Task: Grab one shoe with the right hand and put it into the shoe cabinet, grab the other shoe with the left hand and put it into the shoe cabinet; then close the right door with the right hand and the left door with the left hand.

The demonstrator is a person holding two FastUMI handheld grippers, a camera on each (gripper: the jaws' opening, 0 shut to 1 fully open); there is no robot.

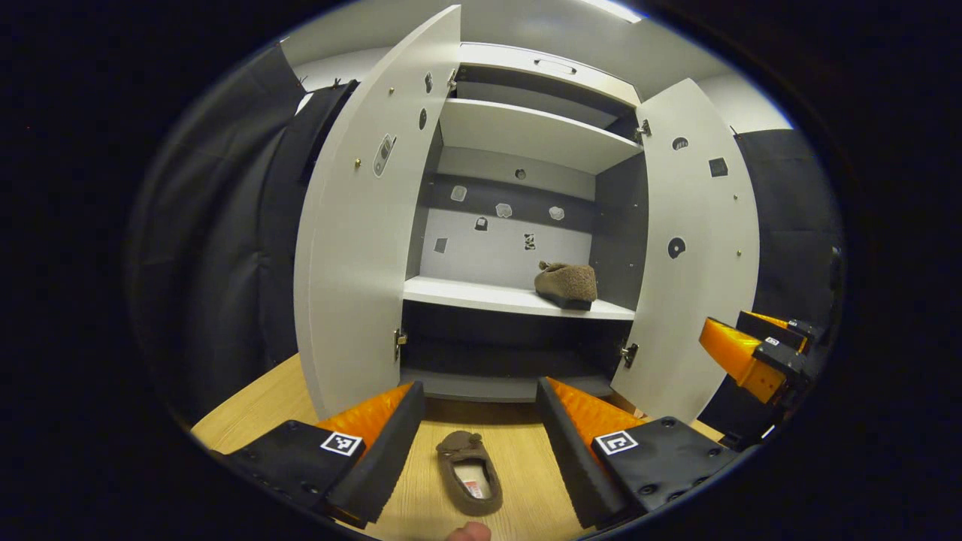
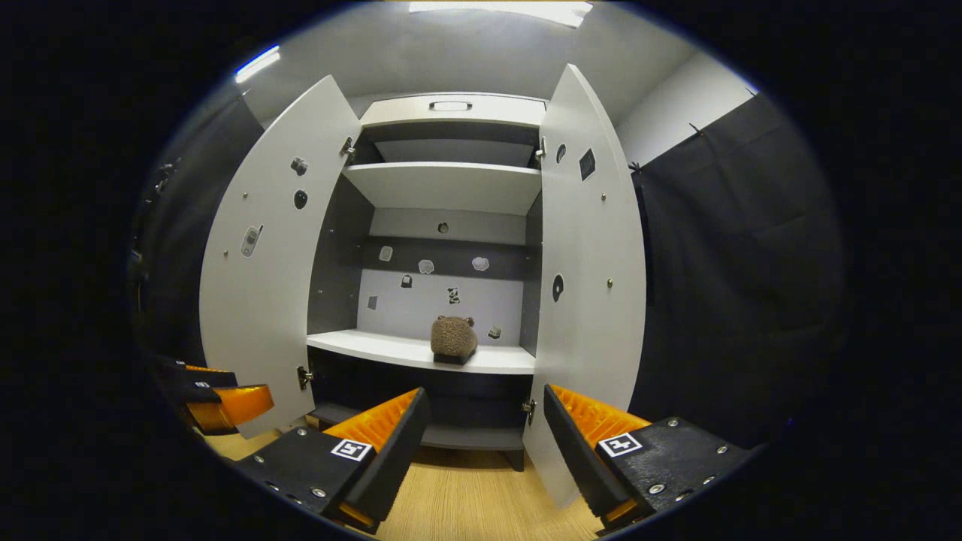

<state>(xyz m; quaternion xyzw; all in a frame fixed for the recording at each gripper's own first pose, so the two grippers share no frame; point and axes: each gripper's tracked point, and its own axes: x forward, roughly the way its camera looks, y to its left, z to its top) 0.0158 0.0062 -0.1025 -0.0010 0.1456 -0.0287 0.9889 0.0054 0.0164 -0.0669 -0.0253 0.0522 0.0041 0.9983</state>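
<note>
One brown slipper (image 1: 567,284) already sits on the cabinet shelf (image 1: 481,294), centre-right of the left gripper view, so the second shoe is the step in hand. The other slipper (image 1: 470,472) lies on the wooden floor at bottom centre, right between the left gripper (image 1: 477,443), jaws spread wide and empty. Next call: drop lower, clamp it. The right gripper (image 2: 481,443) hangs level, jaws released, facing the open right door (image 2: 594,285)
</note>
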